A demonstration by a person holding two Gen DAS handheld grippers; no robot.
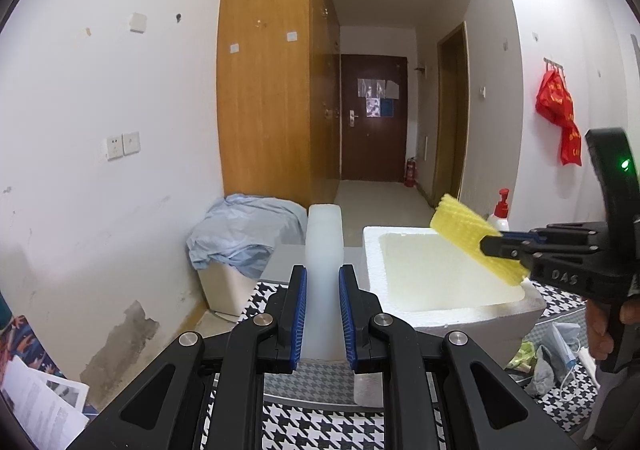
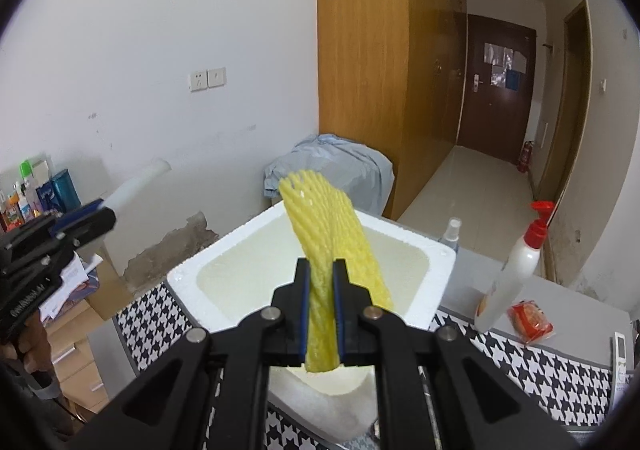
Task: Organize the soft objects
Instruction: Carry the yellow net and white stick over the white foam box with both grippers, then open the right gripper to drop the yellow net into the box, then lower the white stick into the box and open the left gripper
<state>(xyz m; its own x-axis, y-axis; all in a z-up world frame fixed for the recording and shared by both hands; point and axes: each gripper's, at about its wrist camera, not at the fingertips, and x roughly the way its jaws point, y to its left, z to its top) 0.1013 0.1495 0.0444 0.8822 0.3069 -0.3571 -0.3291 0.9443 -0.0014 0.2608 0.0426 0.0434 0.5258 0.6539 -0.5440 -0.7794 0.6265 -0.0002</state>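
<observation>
**Inspector:** Report the left tool (image 1: 322, 314).

**Assistant:** Its jaws are narrow and clamped on a pale, translucent foam strip (image 1: 323, 250). The strip stands upright between the blue pads (image 1: 301, 314) and juts out past their tips. In the right wrist view the same tool (image 2: 94, 212) sits at the left edge with the strip (image 2: 138, 180) pointing up and to the right, well apart from the box.

**Inspector:** And the right tool (image 2: 320, 314)?

**Assistant:** Also narrow, gripping a yellow foam net sleeve (image 2: 328, 234). The sleeve is pinched near its lower end and fans out above the pads, leaning over the open white foam box (image 2: 224, 250). From the left wrist view, the right tool (image 1: 490, 244) holds the sleeve (image 1: 460, 228) above the box's far right rim (image 1: 370, 250), not touching it.

**Inspector:** Location of the box?

**Assistant:** On the tabletop with the black-and-white houndstooth cover (image 2: 520, 354). Its interior looks bare from both views.

**Inspector:** Other items?

**Assistant:** A white bottle with a red pump (image 2: 520, 262) stands to the right of the box, with a small red packet (image 2: 530, 320) just beside it. A blue-grey cloth (image 1: 244, 230) covers something by the wooden wardrobe (image 1: 268, 70) beyond the tabletop.
</observation>
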